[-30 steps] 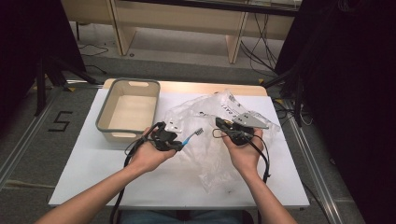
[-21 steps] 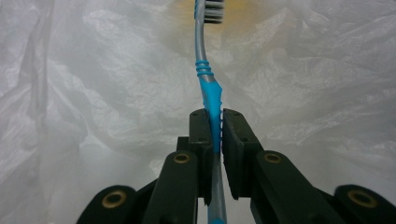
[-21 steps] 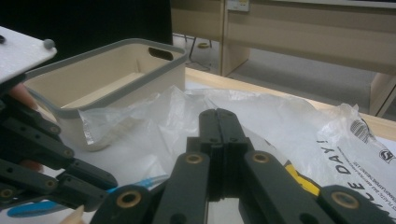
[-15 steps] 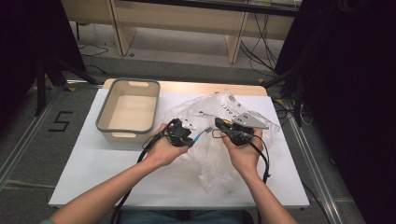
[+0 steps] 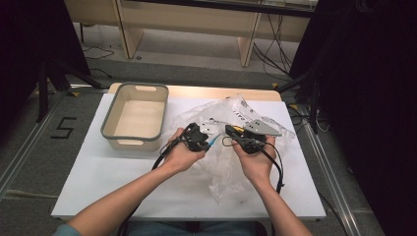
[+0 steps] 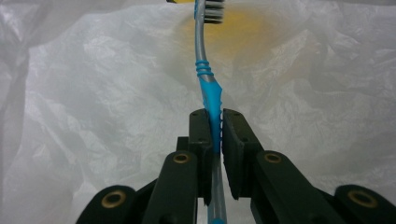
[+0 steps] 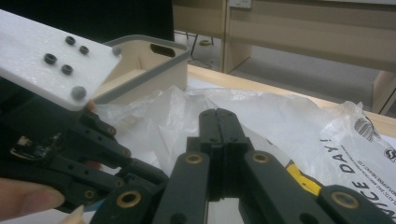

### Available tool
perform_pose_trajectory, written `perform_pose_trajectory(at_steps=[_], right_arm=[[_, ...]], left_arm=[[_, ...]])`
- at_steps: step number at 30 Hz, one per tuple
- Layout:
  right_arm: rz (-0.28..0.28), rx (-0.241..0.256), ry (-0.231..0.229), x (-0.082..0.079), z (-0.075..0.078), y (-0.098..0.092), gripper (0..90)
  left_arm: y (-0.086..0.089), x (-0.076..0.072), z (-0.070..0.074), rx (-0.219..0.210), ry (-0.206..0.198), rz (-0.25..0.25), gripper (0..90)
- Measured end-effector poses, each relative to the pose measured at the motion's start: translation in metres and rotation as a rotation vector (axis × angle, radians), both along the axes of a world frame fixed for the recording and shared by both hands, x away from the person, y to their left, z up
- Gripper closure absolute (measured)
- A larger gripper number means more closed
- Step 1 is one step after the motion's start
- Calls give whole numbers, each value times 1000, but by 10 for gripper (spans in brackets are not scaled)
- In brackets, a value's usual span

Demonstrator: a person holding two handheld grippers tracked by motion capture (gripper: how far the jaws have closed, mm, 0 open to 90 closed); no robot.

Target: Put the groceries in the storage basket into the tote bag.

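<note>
Right now the left gripper (image 6: 214, 135) has its jaws clamped on the blue handle of a toothbrush (image 6: 208, 84), whose bristled head points straight ahead of them, up over the crumpled clear plastic bag (image 6: 93, 93). In the right gripper view, the right gripper (image 7: 218, 123) shows its jaws pressed together; whether a fold of film is pinched between them I cannot tell. The left gripper lies just to the side of those jaws there, and the beige bin (image 7: 149, 60) stands beyond it.

From above, both grippers sit close together over the bag, the left gripper (image 5: 199, 137) with the toothbrush tip poking toward the right gripper (image 5: 235, 132), and the bin (image 5: 135, 118) off to the far side of the left jaws on the white counter (image 5: 98, 177).

To do this step well, I judge the brush should keep a firm, square grip low on the handle and travel head-first, while the other jaws hold the film steady.

Compared with a second ago, the left hand has moved nearer the right, closing the gap, while the right hand has barely shifted.
</note>
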State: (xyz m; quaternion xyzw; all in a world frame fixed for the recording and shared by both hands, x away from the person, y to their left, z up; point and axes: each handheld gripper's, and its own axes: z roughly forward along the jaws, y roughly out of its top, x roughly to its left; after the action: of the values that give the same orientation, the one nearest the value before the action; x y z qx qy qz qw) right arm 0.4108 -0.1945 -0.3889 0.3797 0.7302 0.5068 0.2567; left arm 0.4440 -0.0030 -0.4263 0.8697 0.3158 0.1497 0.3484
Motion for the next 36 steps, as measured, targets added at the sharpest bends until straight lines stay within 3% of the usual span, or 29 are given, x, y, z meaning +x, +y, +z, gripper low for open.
perform_pose_trajectory(at_steps=[5,9,14,19,27,31,36], right_arm=[[-1,1,-1,1,0,-1,900],[-4,3,1,1,-1,-2,900],[-8,0,8,2,-3,-4,900],[-6,-5,23,1,-5,-6,900],[30,-56,101,-3,-16,-8,900],[56,-92,168,-10,-27,-13,900],[96,-133,268,-12,-42,-16,900]], left_arm=[[-10,5,-4,8,-24,-5,821],[-16,9,-9,-50,-82,-24,811],[-15,7,-11,-91,-139,-42,645],[6,-11,0,-132,-178,-40,532],[53,-48,14,-188,-204,-16,519],[76,-60,13,-208,-221,30,530],[91,-61,6,-187,-225,87,538]])
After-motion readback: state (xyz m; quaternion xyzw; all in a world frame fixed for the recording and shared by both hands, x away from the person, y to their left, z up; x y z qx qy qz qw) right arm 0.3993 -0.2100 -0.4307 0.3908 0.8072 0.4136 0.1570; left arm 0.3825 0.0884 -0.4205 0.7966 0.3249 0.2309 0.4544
